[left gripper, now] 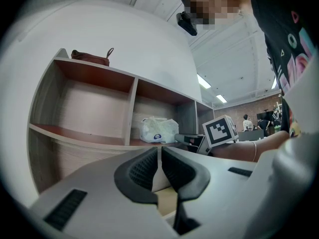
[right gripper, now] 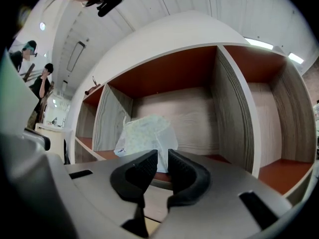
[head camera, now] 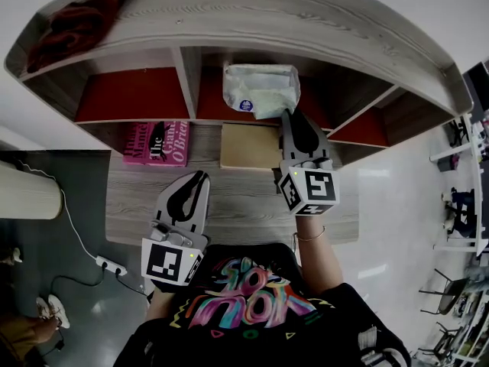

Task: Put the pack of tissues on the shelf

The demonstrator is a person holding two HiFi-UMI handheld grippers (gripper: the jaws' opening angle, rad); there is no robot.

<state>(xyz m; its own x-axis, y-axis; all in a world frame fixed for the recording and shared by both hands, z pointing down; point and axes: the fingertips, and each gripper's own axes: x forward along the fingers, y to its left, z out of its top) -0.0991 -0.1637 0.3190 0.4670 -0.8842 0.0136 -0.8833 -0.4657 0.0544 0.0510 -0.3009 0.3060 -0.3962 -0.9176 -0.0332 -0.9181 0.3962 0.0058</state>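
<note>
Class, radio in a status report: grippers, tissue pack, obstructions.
Left gripper shut, empty. Right gripper open at pack of tissues. Pack rests in middle compartment of shelf. Nothing in the way.

**Wood-grain shelf on a white wall, bright room with strip lights**

So the shelf (head camera: 306, 21) is a wood-grain unit with reddish-brown faces inside the compartments and upright dividers (head camera: 187, 71) splitting it up. It stands against a plain white wall (left gripper: 124, 29). Below it a wood-grain tabletop (head camera: 244, 205) sticks out toward the camera.

The floor is two-tone. It's dark grey on the left (head camera: 38, 243), where a white power strip (head camera: 111, 265) lies with its cable, and glossy and pale on the right (head camera: 390, 197). Far right there's some white framework (head camera: 458, 155), too small to tell what, and what look like dark chairs (head camera: 451, 289).

Overhead there's a white panelled ceiling (left gripper: 239, 59) with long strip lights (left gripper: 203, 81), and a brick wall (left gripper: 254, 106) way at the back.
</note>
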